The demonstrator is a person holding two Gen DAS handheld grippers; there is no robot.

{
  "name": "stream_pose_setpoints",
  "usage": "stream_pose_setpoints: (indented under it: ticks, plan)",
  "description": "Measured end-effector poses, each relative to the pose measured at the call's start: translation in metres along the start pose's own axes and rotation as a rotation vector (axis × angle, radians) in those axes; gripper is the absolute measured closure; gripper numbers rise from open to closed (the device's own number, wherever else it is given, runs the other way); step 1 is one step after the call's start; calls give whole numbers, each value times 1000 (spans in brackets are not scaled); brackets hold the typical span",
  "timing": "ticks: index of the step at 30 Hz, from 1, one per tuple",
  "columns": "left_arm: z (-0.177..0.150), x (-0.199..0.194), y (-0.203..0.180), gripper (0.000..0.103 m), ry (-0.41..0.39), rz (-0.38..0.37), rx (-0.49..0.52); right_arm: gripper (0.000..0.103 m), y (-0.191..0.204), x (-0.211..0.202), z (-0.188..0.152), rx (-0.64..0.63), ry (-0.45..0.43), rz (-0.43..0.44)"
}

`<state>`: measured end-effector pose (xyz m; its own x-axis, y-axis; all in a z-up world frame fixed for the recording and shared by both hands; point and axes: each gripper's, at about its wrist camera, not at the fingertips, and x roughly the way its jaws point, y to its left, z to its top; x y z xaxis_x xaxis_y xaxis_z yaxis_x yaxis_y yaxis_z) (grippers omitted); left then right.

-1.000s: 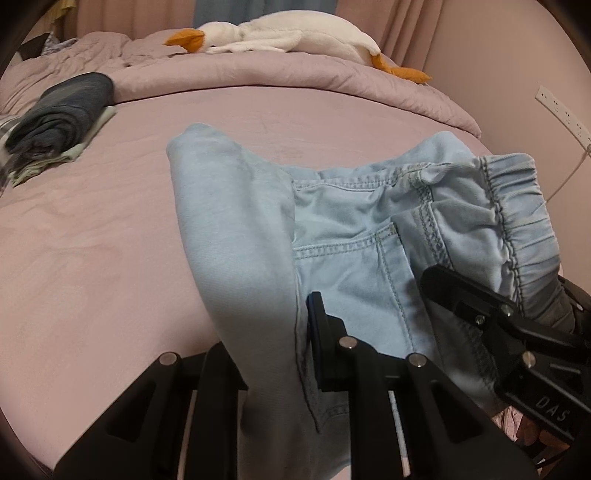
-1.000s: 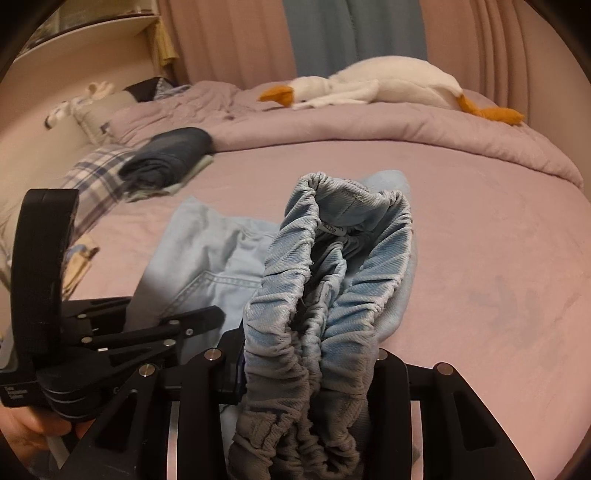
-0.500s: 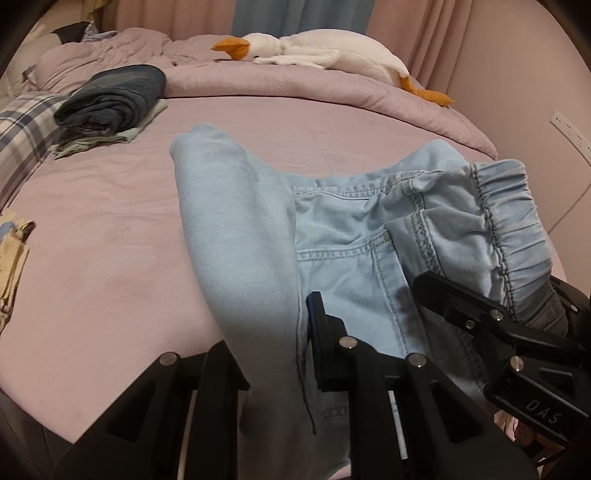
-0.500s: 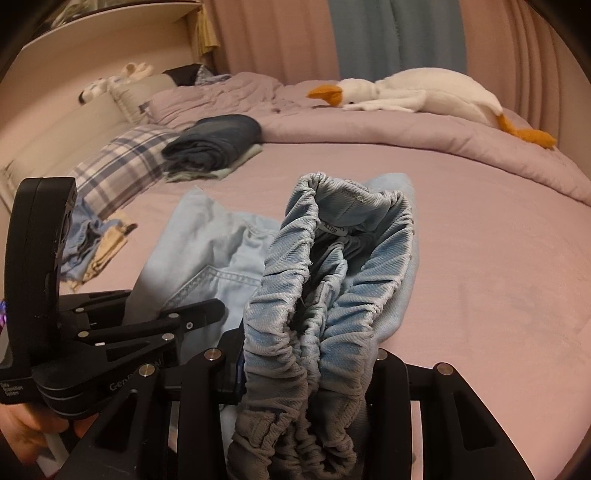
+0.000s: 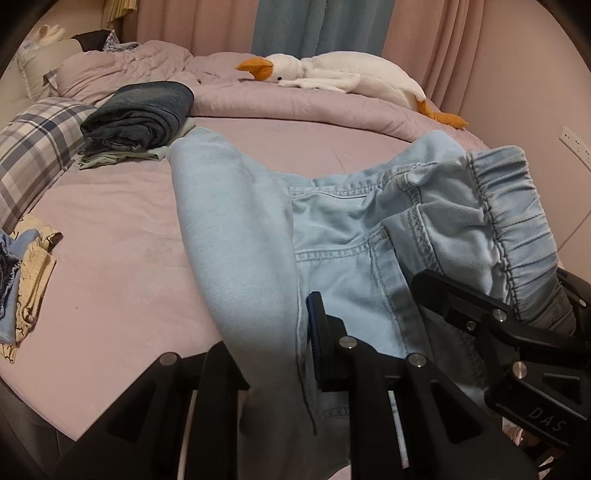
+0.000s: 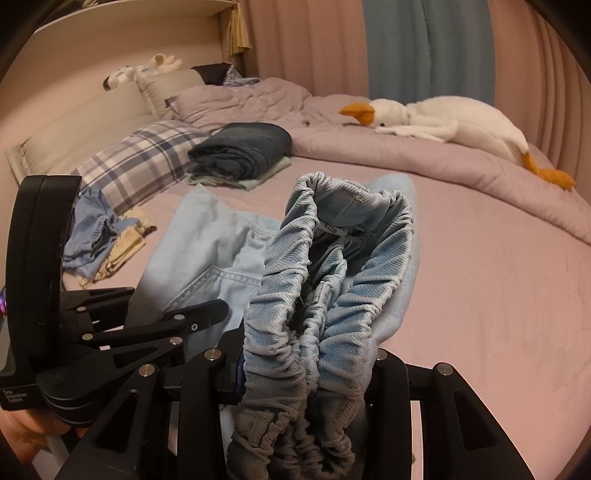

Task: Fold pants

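Here, 1 pair of light-blue pants (image 5: pixel 351 236) hangs above the bed (image 5: pixel 110 295), held by 2 grippers. The left gripper (image 5: pixel 273 354) has its fingers clamped on a fold of the denim near the back pocket, and the cloth drapes forward over the mattress toward the far side. The right gripper (image 6: pixel 306 373) has its fingers pressed on the bunched elastic waistband (image 6: pixel 332 277), which rises between them and blocks much of that camera's view.

On the bed beyond the pants lies 1 stack of folded dark clothes (image 5: pixel 140 118), just beside the trouser fold. 1 plaid pillow (image 5: pixel 33 147) sits at the bed's left edge, with 1 small heap of loose garments (image 5: pixel 26 280) nearer the foot. 1 plush goose (image 5: pixel 340 77) rests along the rumpled duvet at the far side, before the curtains (image 5: pixel 306 26).
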<state>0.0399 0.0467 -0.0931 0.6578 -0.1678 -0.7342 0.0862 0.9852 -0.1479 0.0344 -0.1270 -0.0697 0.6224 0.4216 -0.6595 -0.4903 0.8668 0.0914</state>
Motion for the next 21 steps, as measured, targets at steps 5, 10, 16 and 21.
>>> stream_pose_setpoints:
  ticks: [5,10,16,21]
  plan:
    - [6,4,7,87,-10,4,-5,62,3,6,6,-13,-2,9]
    - [15,9,12,87,-23,7,-5,62,4,11,12,-8,-3,12]
    - [25,16,14,87,-31,9,3,62,4,17,19,-20,-10,4]
    - [37,27,16,87,-35,13,20,62,-1,25,27,-17,-15,0]
